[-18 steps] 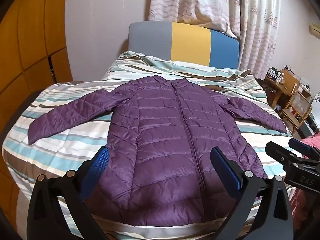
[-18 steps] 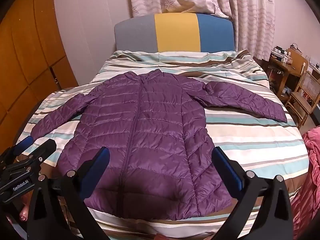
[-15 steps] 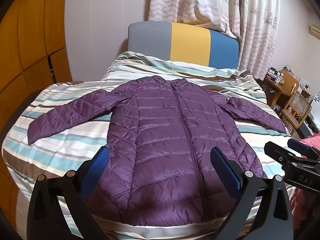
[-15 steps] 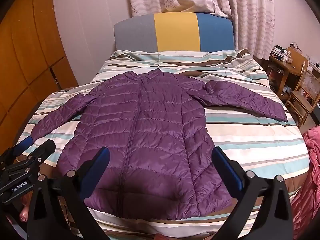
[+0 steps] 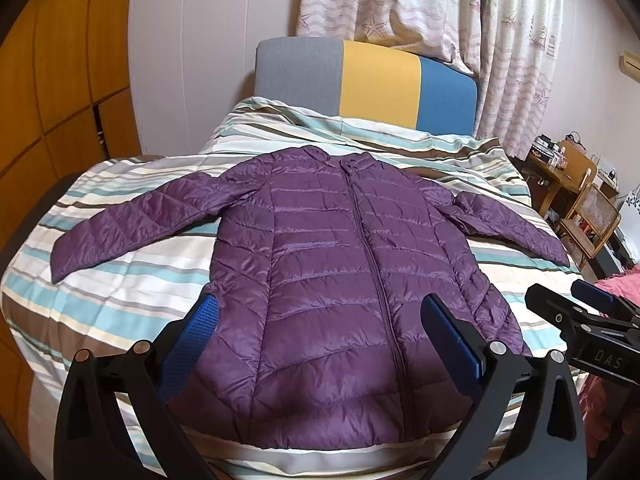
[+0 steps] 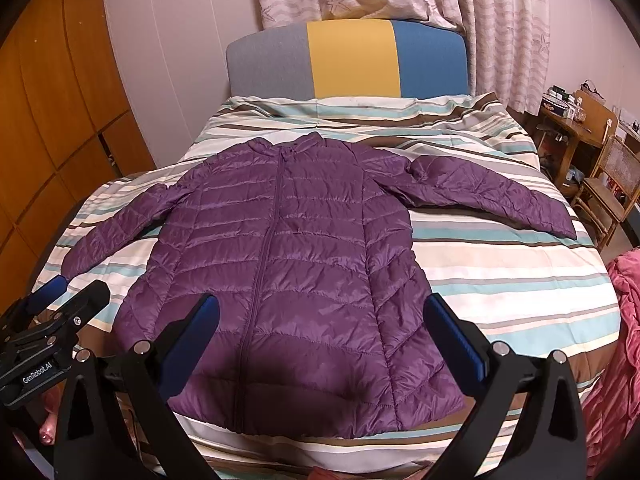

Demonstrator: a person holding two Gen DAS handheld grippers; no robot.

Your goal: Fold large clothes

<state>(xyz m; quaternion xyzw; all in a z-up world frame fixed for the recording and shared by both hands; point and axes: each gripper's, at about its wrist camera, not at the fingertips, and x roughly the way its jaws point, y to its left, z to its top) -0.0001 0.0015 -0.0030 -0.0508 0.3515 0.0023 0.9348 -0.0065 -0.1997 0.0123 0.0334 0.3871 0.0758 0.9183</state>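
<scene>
A purple quilted jacket lies flat and zipped on the striped bed, both sleeves spread out to the sides. My left gripper hovers open above the jacket's hem, nothing between its blue pads. My right gripper is likewise open above the hem, a little to the right. Each gripper shows in the other's view: the right gripper at the right edge, the left gripper at the left edge. Neither touches the jacket.
A grey, yellow and blue headboard stands at the far end under patterned curtains. Orange wardrobe doors line the left. Wooden chairs and a cluttered table stand right of the bed. Pink fabric lies at the lower right.
</scene>
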